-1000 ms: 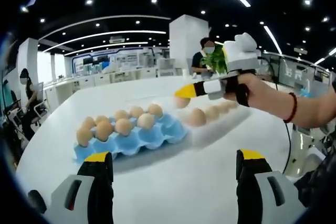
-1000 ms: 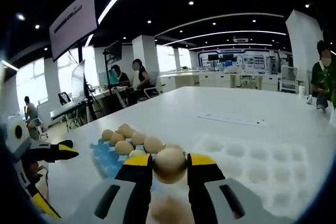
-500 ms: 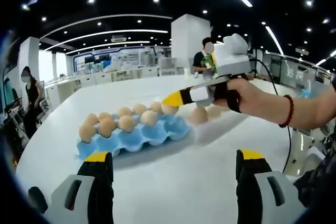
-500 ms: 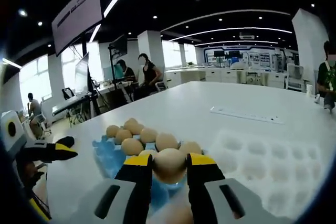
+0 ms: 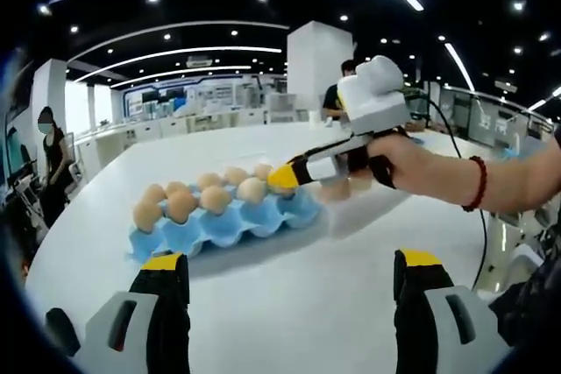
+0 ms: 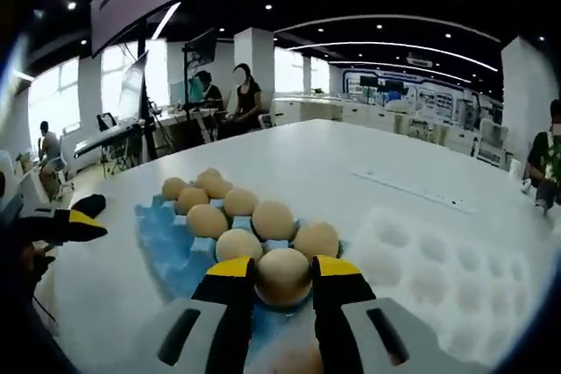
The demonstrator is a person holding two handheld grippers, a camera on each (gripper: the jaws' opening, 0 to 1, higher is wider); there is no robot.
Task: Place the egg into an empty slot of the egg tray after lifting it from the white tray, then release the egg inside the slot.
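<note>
A blue egg tray (image 5: 230,227) lies on the white table with several brown eggs in it. My right gripper (image 5: 282,178) reaches in from the right, held by a hand, its yellow tip over the tray's right end. In the right gripper view the right gripper (image 6: 282,265) is shut on a brown egg (image 6: 282,278), held just above the near corner of the blue egg tray (image 6: 172,250). The white tray (image 6: 438,279) with round hollows lies to the right of it. My left gripper (image 5: 289,279) stands open and holds nothing, short of the tray over bare table; it also appears as the left gripper (image 6: 63,225) at the left edge.
The white table (image 5: 289,321) stretches wide around both trays. A white strip (image 6: 412,191) lies farther back on it. The holding hand wears a red bracelet (image 5: 480,183). People sit at desks in the background, far from the table.
My right gripper has carried the egg leftward from over the white tray to just above the blue tray's near end, and lower. The left gripper has stayed put.
</note>
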